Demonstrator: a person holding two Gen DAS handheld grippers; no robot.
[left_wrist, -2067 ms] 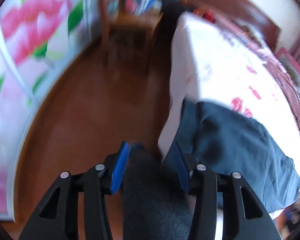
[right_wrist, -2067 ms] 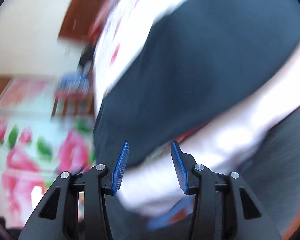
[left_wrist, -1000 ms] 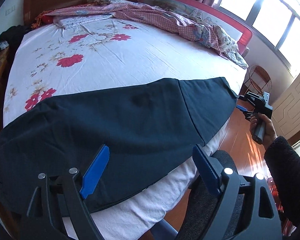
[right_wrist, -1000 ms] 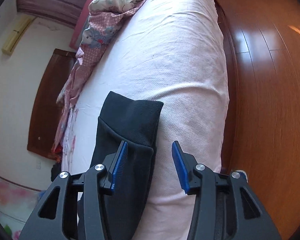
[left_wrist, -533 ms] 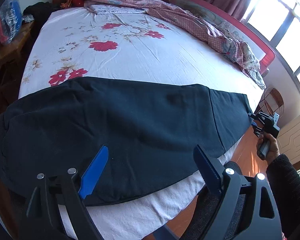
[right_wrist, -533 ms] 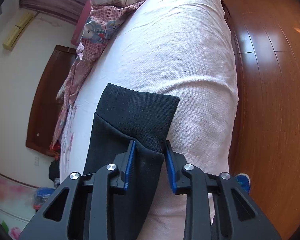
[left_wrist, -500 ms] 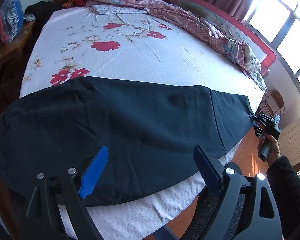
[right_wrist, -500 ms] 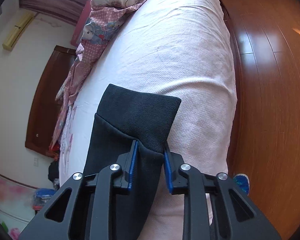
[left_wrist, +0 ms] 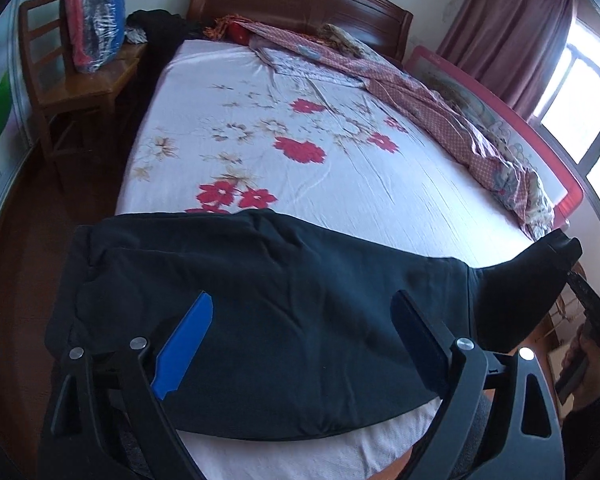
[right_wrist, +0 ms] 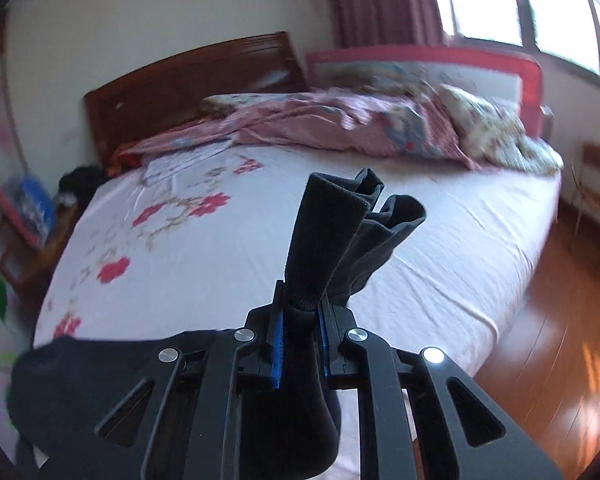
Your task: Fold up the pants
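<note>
Best to carry the cuff end, pinched tight in the right gripper point(right_wrist: 300, 340) at the lower middle of the frame, slowly over to the waist of the dark pants point(left_wrist: 260, 312) lying along the bed point(left_wrist: 340, 184) edge, with the left gripper point(left_wrist: 304, 344) hanging wide open and empty above them.

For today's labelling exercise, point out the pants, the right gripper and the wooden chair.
pants point(left_wrist: 284, 320): left wrist view, on the flat middle.
right gripper point(right_wrist: 300, 332): right wrist view, between the fingers, shut on the cuff.
wooden chair point(left_wrist: 80, 90): left wrist view, on the seat.
</note>
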